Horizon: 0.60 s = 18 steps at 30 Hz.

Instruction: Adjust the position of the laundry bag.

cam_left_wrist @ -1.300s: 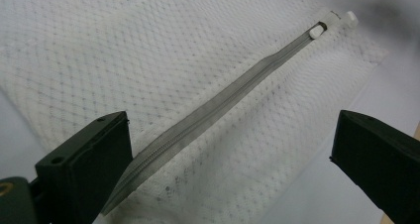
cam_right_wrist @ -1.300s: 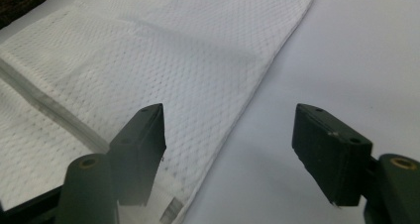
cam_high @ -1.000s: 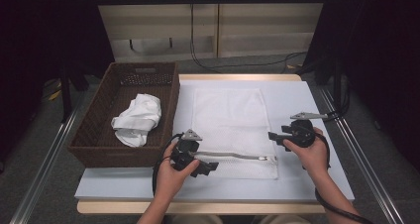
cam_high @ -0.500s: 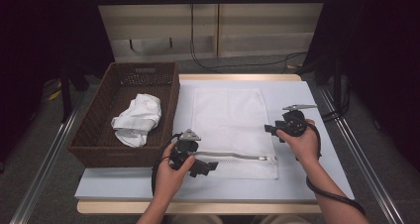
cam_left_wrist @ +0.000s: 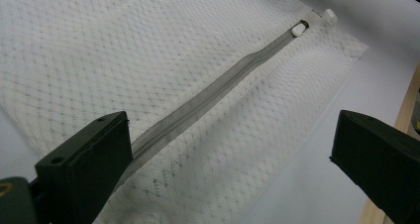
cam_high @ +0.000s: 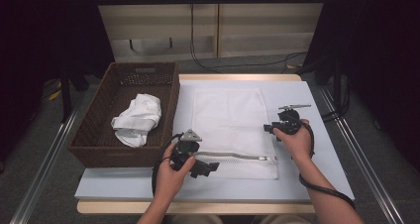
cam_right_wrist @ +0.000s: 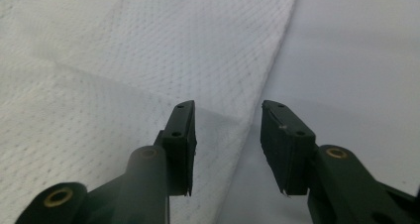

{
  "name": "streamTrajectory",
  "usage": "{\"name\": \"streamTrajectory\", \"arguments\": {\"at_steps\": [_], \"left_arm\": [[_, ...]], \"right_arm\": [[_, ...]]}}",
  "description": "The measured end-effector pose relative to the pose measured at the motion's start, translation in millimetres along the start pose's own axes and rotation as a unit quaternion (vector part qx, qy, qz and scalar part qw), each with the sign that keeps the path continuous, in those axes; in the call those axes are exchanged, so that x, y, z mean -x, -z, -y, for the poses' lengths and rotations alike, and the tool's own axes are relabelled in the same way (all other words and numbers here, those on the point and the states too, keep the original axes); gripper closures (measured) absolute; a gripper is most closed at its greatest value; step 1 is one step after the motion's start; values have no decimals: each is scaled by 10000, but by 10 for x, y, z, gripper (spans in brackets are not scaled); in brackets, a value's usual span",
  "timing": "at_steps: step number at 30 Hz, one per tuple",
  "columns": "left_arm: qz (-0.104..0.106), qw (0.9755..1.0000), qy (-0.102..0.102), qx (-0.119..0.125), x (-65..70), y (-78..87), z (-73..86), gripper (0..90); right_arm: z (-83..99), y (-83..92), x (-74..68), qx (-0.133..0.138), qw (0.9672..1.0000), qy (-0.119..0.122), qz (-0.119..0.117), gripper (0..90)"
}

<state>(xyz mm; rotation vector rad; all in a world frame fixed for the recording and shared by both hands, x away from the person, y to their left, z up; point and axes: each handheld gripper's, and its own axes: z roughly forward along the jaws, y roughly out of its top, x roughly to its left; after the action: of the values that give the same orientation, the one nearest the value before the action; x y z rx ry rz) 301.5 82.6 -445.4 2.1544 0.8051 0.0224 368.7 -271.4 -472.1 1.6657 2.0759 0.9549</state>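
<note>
Right gripper view: hand-held gripper [cam_right_wrist: 227, 149] jaws closing astride mesh bag [cam_right_wrist: 124, 85] edge.

Pale blue table [cam_high: 317, 149], white mesh laundry bag [cam_high: 228, 120] flat at centre, brown wicker basket [cam_high: 94, 149] at left edge.

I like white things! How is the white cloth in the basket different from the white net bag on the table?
The cloth is crumpled in a heap; the net bag lies spread flat. The cloth sits inside the brown basket; the bag lies on the table. The bag has a grey zipper and mesh weave; the cloth shows no zipper. Both are white fabric.
</note>
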Motion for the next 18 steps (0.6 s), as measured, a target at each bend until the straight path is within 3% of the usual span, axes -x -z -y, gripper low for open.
{"name": "streamTrajectory", "arguments": {"at_steps": [3, 8, 12, 18], "left_arm": [[-8, 10000, -17, -48, -3, -3, -5, 19], [-44, 10000, -1, -59, -10, 3, -6, 19], [-41, 10000, 13, -10, -12, 1, -7, 19], [-47, 10000, 26, -27, -8, -6, -10, 19]], "right_arm": [[10, -33, 7, -26, 10000, -64, -56, 626], [9, -67, -4, -192, 9997, 165, 47, 773], [1, -65, 5, -242, 9997, 86, 23, 868], [-14, -60, 16, -272, 9996, 69, -23, 900]]}}
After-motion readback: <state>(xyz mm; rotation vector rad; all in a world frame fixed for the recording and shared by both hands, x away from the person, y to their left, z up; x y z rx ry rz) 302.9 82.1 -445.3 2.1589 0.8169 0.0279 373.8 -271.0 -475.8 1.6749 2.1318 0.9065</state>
